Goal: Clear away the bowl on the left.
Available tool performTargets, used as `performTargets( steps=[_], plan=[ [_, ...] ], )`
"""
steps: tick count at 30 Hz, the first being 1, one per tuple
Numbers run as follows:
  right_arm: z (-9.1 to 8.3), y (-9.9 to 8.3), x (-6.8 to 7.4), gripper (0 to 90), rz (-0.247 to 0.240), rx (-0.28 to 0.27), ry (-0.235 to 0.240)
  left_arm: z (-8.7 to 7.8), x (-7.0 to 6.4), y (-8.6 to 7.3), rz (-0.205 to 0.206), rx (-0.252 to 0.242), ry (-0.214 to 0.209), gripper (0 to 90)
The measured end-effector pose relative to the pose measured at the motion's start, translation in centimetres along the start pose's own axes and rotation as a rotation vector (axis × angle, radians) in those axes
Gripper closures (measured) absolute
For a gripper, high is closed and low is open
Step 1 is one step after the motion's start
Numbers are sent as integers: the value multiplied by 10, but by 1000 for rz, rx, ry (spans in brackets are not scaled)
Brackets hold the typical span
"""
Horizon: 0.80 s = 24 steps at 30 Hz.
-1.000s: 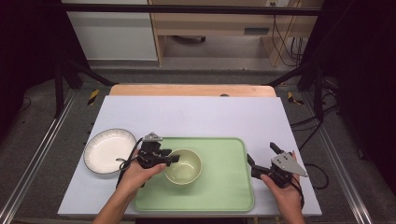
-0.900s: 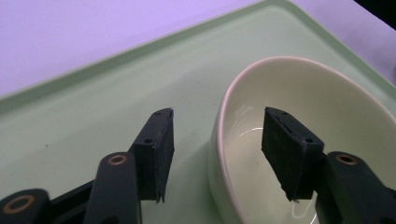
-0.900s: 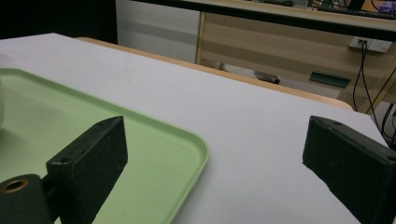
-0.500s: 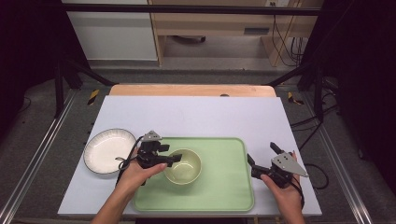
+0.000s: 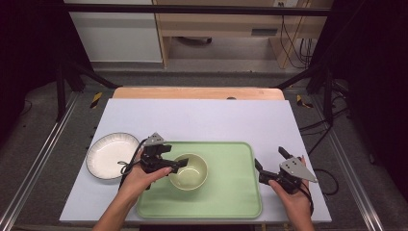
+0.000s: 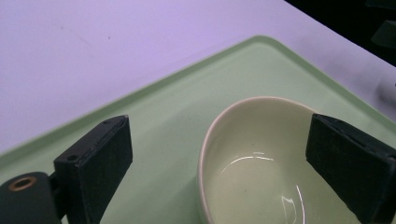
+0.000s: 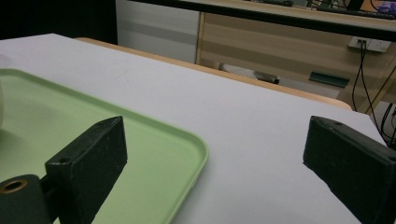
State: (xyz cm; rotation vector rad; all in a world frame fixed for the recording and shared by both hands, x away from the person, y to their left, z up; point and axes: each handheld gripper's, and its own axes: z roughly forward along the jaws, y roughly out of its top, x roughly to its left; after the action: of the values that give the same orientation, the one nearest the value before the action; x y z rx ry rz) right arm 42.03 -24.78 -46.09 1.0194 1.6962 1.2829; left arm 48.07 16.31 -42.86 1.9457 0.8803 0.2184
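Glossy, round cream-green bowl (image 5: pixel 188 171) sits left on smooth green tray (image 5: pixel 231 192). Left gripper (image 6: pixel 219 163) gapes around its rim; right gripper (image 7: pixel 215 163) gapes, empty.

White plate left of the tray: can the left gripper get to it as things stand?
Probably yes. The left gripper is open at the bowl, holding nothing, and the white plate lies just beside that hand on bare table, nothing between.
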Motion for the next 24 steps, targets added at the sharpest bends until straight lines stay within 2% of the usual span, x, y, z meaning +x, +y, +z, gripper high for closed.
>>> performTargets(
  steps=[3,5,6,14,18,23,24],
  plan=[
    [0,0,0,66,1,0,-1,-4,-1,2,41,-20,17,58],
    [0,0,0,66,1,1,-1,-7,-1,4,54,-47,18,57],
    [0,0,0,66,0,0,0,-11,0,4,75,-68,23,57],
    [0,0,0,66,2,-1,-2,-24,9,4,123,-112,74,57],
    [0,0,0,66,2,0,-3,-36,16,5,124,-152,102,57],
    [-1,0,0,65,4,-3,-5,-45,21,4,130,-174,126,56],
    [-1,0,-1,65,3,-4,-5,-49,24,3,134,-181,142,53]
  ],
)
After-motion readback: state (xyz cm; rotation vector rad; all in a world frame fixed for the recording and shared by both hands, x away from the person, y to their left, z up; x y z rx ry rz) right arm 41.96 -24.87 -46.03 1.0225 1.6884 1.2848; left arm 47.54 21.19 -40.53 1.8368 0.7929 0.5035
